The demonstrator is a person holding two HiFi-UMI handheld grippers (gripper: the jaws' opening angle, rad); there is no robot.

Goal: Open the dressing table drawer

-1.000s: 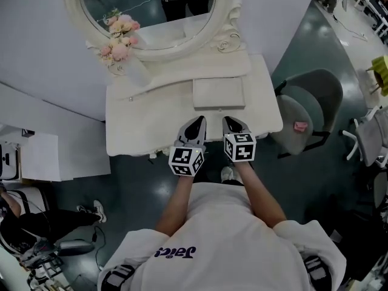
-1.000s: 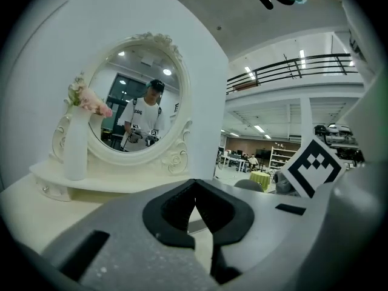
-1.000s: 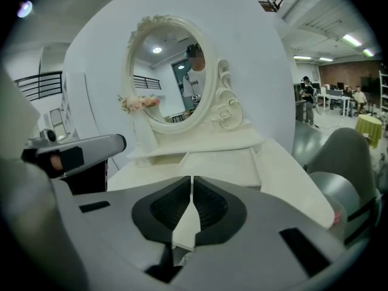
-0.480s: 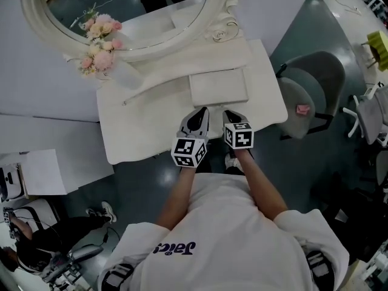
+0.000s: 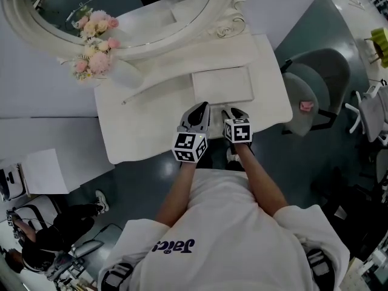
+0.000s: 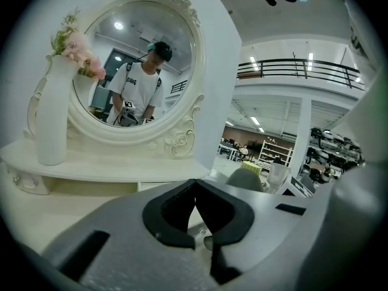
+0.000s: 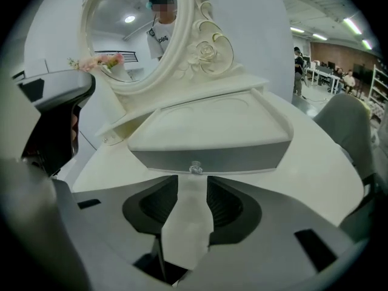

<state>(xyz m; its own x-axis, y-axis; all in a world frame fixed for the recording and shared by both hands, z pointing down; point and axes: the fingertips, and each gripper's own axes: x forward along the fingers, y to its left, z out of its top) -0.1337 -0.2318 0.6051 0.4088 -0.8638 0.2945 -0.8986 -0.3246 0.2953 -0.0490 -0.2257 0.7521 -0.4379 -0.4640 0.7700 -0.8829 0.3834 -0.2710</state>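
A small white drawer box (image 5: pixel 221 83) sits on the white dressing table (image 5: pixel 145 126), below the oval mirror (image 5: pixel 115 5). In the right gripper view its grey front (image 7: pixel 209 156) carries a small clear knob (image 7: pixel 195 167). My right gripper (image 7: pixel 193 178) points down at that knob, jaws opening. The knob lies just past the fingertips, and only table top shows between them. From the head view, the right gripper (image 5: pixel 233 111) hovers just in front of the drawer. My left gripper (image 5: pixel 203 107) is beside it on the left. Its jaws (image 6: pixel 195 184) are shut and hold nothing.
A white vase (image 6: pixel 51 120) with pink flowers (image 5: pixel 91 38) stands at the table's left back. A grey chair (image 5: pixel 315 93) is at the right of the table. A white cabinet (image 5: pixel 36 168) is at the left, and a person sits low at the left (image 5: pixel 42 235).
Both grippers have moved from the table's front edge in over the top, towards the small drawer. The right one has sunk lower.
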